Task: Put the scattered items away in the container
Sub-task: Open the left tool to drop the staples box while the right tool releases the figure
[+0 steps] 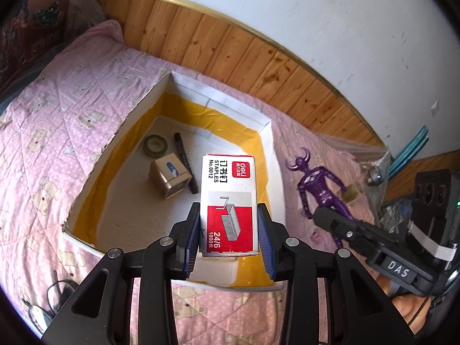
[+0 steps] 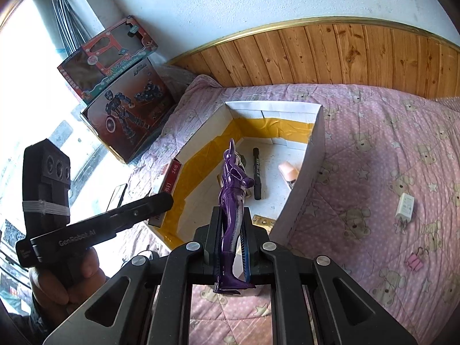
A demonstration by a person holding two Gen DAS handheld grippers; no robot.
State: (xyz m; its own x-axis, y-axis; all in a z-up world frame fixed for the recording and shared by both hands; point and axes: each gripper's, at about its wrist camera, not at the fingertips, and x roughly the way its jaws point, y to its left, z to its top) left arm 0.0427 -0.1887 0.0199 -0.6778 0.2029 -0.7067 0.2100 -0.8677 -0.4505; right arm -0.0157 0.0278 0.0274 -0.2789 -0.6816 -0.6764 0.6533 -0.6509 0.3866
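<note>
My left gripper (image 1: 228, 210) is shut on a red and white staples box (image 1: 227, 189), which hangs over the near right part of a white cardboard container (image 1: 267, 132) lined with yellow tape. On its floor lie a tape roll (image 1: 155, 144), a black marker (image 1: 185, 162) and a small tan box (image 1: 169, 176). My right gripper (image 2: 231, 212) is shut on the legs of a purple figure (image 2: 234, 178), held upright over the near edge of the container (image 2: 314, 155). In the left wrist view the figure (image 1: 319, 184) hovers to the right of the container.
A pink quilt (image 2: 373, 149) covers the bed, with a wooden panel wall behind. On the quilt lie a white charger (image 2: 405, 205) and a pink clip (image 2: 414, 263). Toy boxes (image 2: 126, 112) stand at the far left. Eyeglasses (image 1: 57, 293) lie near the left gripper.
</note>
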